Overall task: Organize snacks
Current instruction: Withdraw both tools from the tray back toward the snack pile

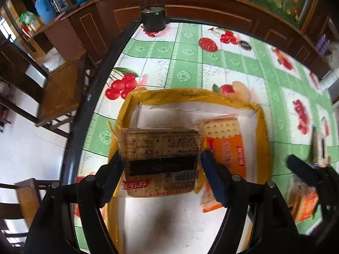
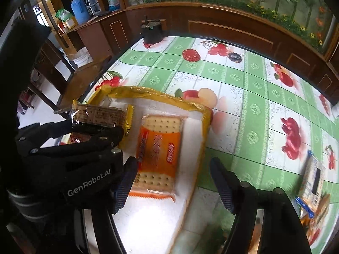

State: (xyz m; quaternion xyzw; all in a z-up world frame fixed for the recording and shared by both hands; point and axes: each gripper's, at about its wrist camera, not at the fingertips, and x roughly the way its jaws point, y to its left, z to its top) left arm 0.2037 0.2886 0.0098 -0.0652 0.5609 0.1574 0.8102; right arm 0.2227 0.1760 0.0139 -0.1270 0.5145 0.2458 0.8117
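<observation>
A white foam box (image 1: pixel 190 216) with yellow-taped rims (image 2: pixel 148 92) sits on the fruit-print tablecloth. My left gripper (image 1: pixel 161 163) is shut on a clear-wrapped cracker pack (image 1: pixel 161 148), held by its short ends over the box's left part. The same pack (image 2: pixel 99 114) shows above that gripper's fingers (image 2: pixel 63 127) in the right wrist view. An orange cracker pack (image 2: pixel 159 154) lies flat inside the box. My right gripper (image 2: pixel 173 182) hangs open over its near end; the left pad overlaps the pack's edge and the right pad stands well off it.
More snack packs lie on the cloth right of the box: a blue-edged one (image 2: pixel 313 180) and an orange one (image 1: pixel 305 207). A black pot (image 1: pixel 153 20) stands at the table's far corner. A wooden chair (image 1: pixel 61 91) stands off the left edge.
</observation>
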